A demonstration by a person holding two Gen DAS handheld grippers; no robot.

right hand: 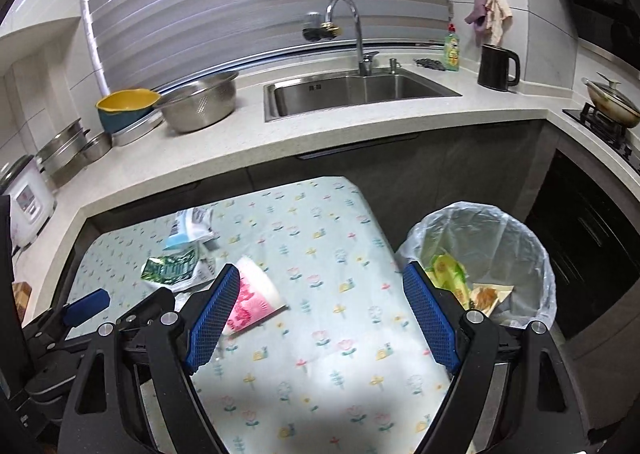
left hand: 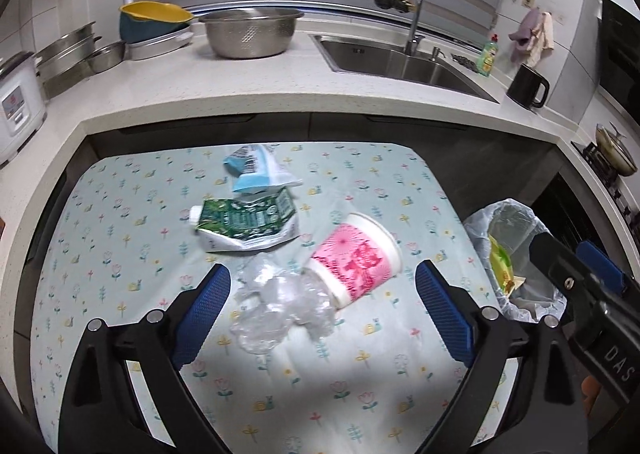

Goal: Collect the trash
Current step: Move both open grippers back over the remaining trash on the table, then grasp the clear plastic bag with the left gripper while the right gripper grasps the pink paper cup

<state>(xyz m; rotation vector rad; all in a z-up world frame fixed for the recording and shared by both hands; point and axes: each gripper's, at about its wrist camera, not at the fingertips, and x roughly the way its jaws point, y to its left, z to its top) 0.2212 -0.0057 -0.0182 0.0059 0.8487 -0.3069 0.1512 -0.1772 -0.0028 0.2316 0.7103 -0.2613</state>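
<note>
Both grippers' jaws stand open and empty: left gripper straddles the crumpled plastic wrap at lower centre for pickup; right gripper hovers beside the lined trash bin.

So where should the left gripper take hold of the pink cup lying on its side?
Probably across the pink cup's mid-body, coming from above. It lies tipped, rim toward the bin, so its round sides face the open left gripper's jaws; crumpled clear plastic crowds its base.

Pretty even indoor light is seen in both views, with a soft grey shadow thrown across the near part of the tablecloth. Heavy fisheye bending and black corners are noticed at the edges. Slight motion blur is picked up on the crumpled clear plastic, and glare on the faucet.
</note>
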